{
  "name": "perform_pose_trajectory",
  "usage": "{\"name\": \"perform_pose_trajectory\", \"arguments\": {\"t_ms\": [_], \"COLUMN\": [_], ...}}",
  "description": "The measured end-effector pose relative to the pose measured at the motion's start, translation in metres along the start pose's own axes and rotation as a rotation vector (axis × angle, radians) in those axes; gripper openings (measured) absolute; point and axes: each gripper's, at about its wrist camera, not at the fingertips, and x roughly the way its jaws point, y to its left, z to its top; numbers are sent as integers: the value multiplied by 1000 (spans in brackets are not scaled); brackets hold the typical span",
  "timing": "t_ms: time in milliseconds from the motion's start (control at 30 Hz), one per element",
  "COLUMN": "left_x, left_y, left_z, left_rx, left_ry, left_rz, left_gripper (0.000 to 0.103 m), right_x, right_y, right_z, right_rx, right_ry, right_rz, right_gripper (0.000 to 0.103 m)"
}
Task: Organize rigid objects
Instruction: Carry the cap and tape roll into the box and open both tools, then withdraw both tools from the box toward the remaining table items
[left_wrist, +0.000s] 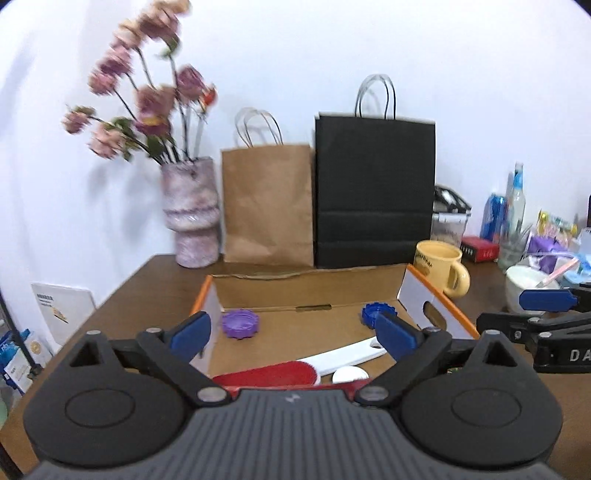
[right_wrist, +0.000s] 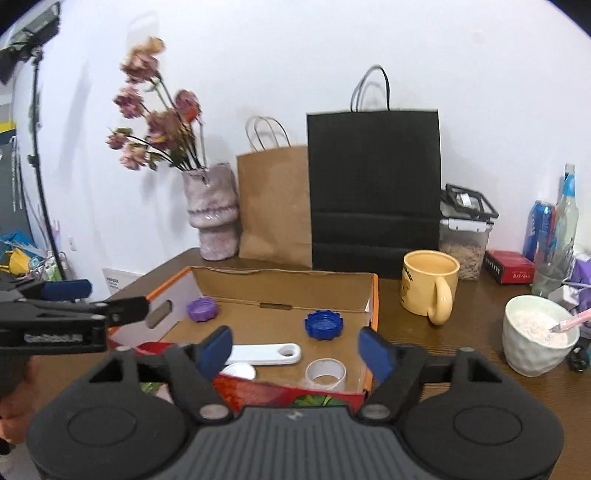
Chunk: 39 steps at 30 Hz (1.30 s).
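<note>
While I hold both tongs over the near edge of the cardboard box (right_wrist: 280, 291), each one stands released, blue pads spread wide with nothing between them. My left gripper (left_wrist: 293, 334) hangs over the box's left half, my right gripper (right_wrist: 295, 350) over its right half; each shows at the other's side as a black arm with a blue tip.

Closest beneath my right tongs, just beyond the printed red near wall, a clear roll of tape (right_wrist: 325, 373) lies flat on the box floor, between my pads and a little toward the right one. Just behind my left-hand pad in that view lie a small round white piece (right_wrist: 240, 370), half hidden, and a flat white handle with a hole at its end (right_wrist: 264, 353), lying crosswise. From the left tongs this handle (left_wrist: 343, 356) runs into a red scoop bowl (left_wrist: 269, 374) close under the gripper body.

Farther in, a blue ridged bottle cap (right_wrist: 324, 324) sits open side up ahead of my right tongs, and a purple ridged cap (right_wrist: 201, 308) sits toward the back left corner; the two are well apart.

Beyond the box, to the right, stand a yellow mug (right_wrist: 430, 286) and a white bowl (right_wrist: 532, 354) with pale contents. Against the wall are a vase of pink flowers (right_wrist: 214, 214), a brown paper bag (right_wrist: 275, 206) and a black paper bag (right_wrist: 375, 188).
</note>
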Motion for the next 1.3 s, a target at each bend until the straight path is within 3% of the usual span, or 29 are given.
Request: {"name": "perform_pose_trajectory", "arguments": {"t_ms": [200,567,800,933,1033,1300], "left_x": [-70,-198,-269,-300,-318,-345], "left_y": [6,10,2,-2,-1,-12], "left_z": [-20,-67,-109,-139,-157,-176], "left_rx": [-3,-70,60,101,66,75], "left_ry": [-70,-135,-217,-237,-220,-250], "left_rz": [20,-81,-25,-20,-12,-19], "left_gripper": [99,103,103,103,103,103], "right_x": [-44,-156,-230,-266,-288,-320], "right_y": [17,59,89,106,115,130], "right_z": [-16,-66,-110,-137,-160,-213], "right_rx": [0,-49,-68,-88,-96,-41], "right_ry": [-31,-123,-181,-206,-214,-207], "right_rz": [10,18,33,15,-31,-43], "right_gripper": [76,81,84,86,97,97]}}
